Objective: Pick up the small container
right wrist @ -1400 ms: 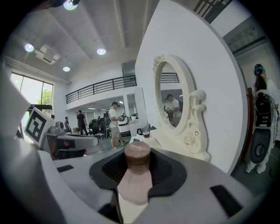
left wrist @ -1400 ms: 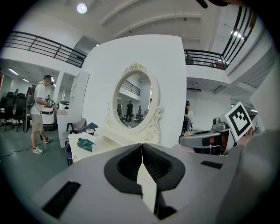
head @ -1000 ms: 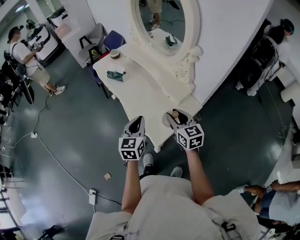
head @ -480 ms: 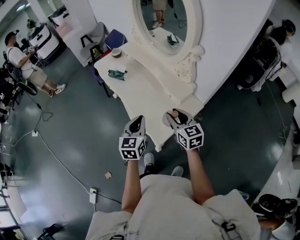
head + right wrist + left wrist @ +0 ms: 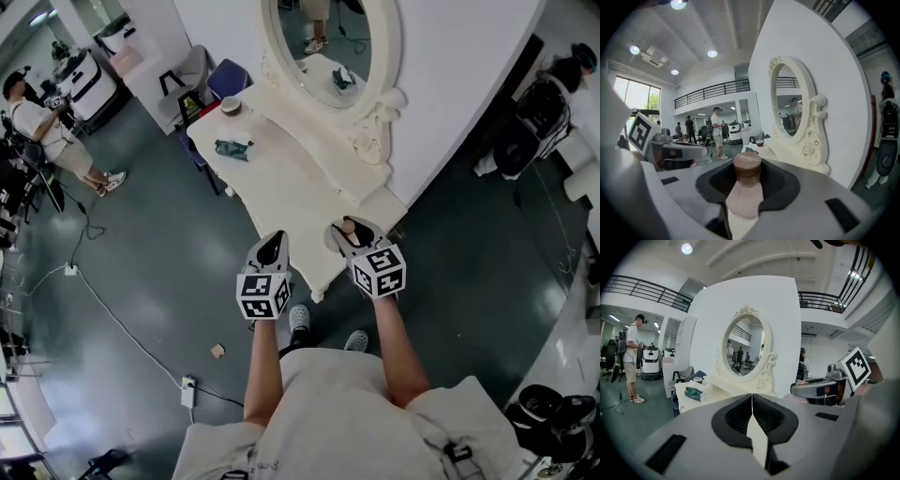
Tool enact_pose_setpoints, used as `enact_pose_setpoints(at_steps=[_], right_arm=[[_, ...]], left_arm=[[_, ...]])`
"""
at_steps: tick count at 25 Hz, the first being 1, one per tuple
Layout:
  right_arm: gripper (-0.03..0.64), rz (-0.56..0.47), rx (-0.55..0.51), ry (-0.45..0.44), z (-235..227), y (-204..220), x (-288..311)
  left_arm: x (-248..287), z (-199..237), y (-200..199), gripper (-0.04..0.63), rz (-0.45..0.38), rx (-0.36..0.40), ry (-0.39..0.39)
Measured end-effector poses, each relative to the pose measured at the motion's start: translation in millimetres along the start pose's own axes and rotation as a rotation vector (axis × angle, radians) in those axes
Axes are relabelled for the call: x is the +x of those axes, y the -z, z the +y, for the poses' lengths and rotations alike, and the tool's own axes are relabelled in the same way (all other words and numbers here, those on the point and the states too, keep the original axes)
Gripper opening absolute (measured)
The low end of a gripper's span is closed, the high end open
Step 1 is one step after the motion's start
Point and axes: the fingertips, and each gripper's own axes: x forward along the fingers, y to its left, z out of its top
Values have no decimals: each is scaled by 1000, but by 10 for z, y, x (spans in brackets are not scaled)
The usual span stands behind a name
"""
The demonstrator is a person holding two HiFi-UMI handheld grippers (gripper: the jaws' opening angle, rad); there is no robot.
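The small container (image 5: 747, 169) sits in the right claw (image 5: 746, 199), whose jaws are closed on its pale body. Its brown cap rises clear above them, so its long axis stands roughly upright, across the line the claw points along. The left claw (image 5: 752, 420) is pressed together on nothing, beside it and apart. Only the head view places both claws over the near end of the white bench (image 5: 281, 178), and only the right gripper view shows the grip; neither shows whether the base is off the bench

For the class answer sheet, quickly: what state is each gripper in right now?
Left gripper: closed, nothing between its jaws.
Right gripper: closed on the small brown-capped container.
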Motion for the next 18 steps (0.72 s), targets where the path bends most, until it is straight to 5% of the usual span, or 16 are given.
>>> enact_pose_setpoints(at_steps=[18], right_arm=[[140, -1, -25, 14, 7, -26, 21]], left_arm=[[22, 1, 3, 28, -1, -6, 3]])
